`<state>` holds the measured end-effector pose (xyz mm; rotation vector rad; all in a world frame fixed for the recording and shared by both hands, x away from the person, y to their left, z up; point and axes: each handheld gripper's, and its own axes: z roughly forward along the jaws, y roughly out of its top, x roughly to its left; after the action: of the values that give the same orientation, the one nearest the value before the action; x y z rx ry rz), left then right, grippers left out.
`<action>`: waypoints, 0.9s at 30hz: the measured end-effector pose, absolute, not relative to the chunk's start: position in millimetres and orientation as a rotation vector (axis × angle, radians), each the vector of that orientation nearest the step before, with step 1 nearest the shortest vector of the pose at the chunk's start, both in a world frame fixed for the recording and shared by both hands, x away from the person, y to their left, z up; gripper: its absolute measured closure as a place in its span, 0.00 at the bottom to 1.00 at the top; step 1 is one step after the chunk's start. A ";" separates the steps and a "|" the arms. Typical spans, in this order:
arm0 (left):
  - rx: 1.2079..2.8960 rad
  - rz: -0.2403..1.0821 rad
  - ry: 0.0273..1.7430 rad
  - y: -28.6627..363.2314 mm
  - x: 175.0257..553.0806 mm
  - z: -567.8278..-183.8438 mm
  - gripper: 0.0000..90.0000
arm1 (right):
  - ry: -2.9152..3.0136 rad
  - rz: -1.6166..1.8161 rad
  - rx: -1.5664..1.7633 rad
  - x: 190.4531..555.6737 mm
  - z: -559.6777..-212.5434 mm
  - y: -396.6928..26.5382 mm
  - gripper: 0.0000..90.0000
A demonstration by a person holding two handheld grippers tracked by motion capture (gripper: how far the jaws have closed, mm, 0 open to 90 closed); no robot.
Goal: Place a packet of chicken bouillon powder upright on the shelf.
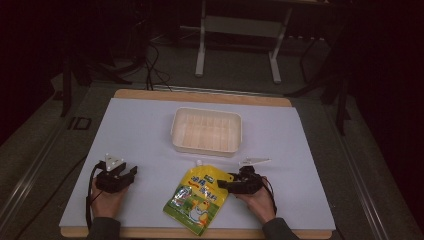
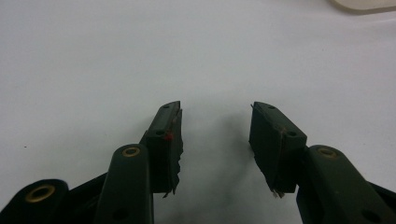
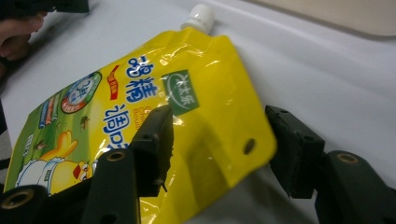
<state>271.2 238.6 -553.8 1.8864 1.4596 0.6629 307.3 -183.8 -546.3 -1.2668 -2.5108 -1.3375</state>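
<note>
The right gripper (image 3: 217,149) has its jaws spread wide around the upper corner of the yellow spout pouch (image 3: 154,107), one jaw lying over the printed face and the other just off the pouch's edge, nothing clamped, and the white cap (image 3: 200,17) sits well beyond the fingertips. Over on the other side the left gripper (image 2: 215,135) rests with its jaws parted over bare white table covering (image 2: 93,56), the pouch (image 1: 197,200) lying off to its side between the two grippers. Beyond both sets of fingers sits the cream tray (image 1: 206,131), well apart from the pouch's cap end.
</note>
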 end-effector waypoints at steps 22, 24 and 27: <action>1.907 0.673 1.451 236.8 271.5 -554.0 0.59 | -2.554 -1.224 -1.167 311.5 -546.6 -161.7 0.92; 1.906 0.674 1.450 236.6 271.3 -554.0 0.59 | -2.567 -1.187 -1.164 311.3 -542.8 -159.6 0.98; 1.906 0.675 1.451 236.4 271.4 -554.0 0.59 | -2.599 -1.156 -1.168 310.5 -536.6 -155.4 1.00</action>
<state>271.4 236.4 -554.0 1.9058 1.4506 0.6753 310.5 -155.4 -536.6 -1.1678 -2.5991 -1.1557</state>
